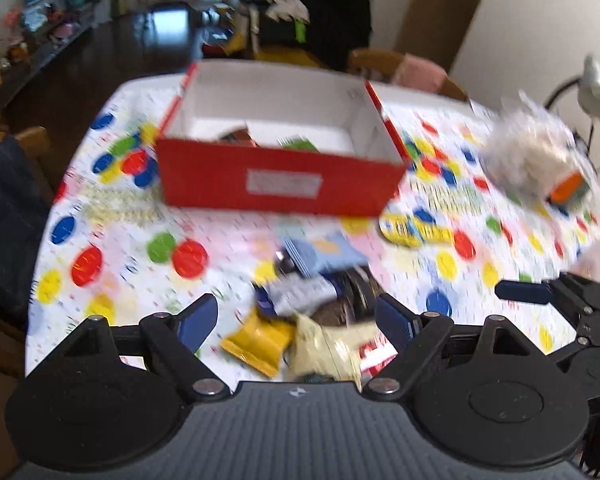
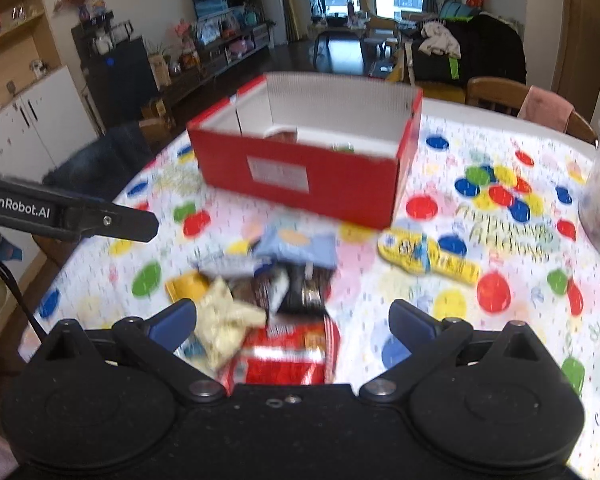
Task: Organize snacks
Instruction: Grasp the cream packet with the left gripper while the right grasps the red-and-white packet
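Before the red box, a heap of snack packets is seen on the spotted tablecloth; left gripper and right gripper are held wide apart above it, nothing gripped.

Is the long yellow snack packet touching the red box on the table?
Apart. In the right wrist view a strip of tablecloth shows between the yellow packet and the near corner of the red box.

left hand-held gripper: agape | right hand-held gripper: agape, empty
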A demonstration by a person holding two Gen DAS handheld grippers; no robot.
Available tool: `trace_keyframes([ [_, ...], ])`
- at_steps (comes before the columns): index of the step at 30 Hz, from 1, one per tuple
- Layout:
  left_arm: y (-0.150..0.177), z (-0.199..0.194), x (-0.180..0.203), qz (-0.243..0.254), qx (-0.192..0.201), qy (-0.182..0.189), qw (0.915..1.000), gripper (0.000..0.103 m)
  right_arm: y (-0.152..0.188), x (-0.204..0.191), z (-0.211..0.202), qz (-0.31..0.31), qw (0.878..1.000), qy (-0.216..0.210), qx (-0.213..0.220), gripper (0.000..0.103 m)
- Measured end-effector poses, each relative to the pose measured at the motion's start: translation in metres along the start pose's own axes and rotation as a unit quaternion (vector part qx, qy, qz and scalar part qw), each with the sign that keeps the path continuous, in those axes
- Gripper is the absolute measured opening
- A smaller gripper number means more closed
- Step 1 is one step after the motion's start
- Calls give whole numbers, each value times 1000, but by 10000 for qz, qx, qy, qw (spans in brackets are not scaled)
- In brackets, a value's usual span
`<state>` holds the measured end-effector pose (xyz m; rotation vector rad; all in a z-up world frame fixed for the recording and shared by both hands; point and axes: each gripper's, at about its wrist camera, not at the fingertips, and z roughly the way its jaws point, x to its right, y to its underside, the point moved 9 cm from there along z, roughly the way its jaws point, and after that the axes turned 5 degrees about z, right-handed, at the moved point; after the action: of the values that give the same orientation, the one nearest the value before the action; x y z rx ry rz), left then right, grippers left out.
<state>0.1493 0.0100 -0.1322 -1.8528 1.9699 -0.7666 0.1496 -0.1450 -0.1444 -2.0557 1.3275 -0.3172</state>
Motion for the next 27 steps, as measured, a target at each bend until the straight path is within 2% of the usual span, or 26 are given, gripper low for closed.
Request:
trace_keyframes([
  [11,39,53,28,578,-822,314,9944,86,45,-6,33,-425,9972,46,-621,103],
  [17,37,72,29,569,-1002,430,9924,86,48,-10,49,-442,9960,-42,-773,103],
  [27,34,96,24,256,-1303,514,9898,86,54,-11,74,-581,9932,-49,-1004,103],
])
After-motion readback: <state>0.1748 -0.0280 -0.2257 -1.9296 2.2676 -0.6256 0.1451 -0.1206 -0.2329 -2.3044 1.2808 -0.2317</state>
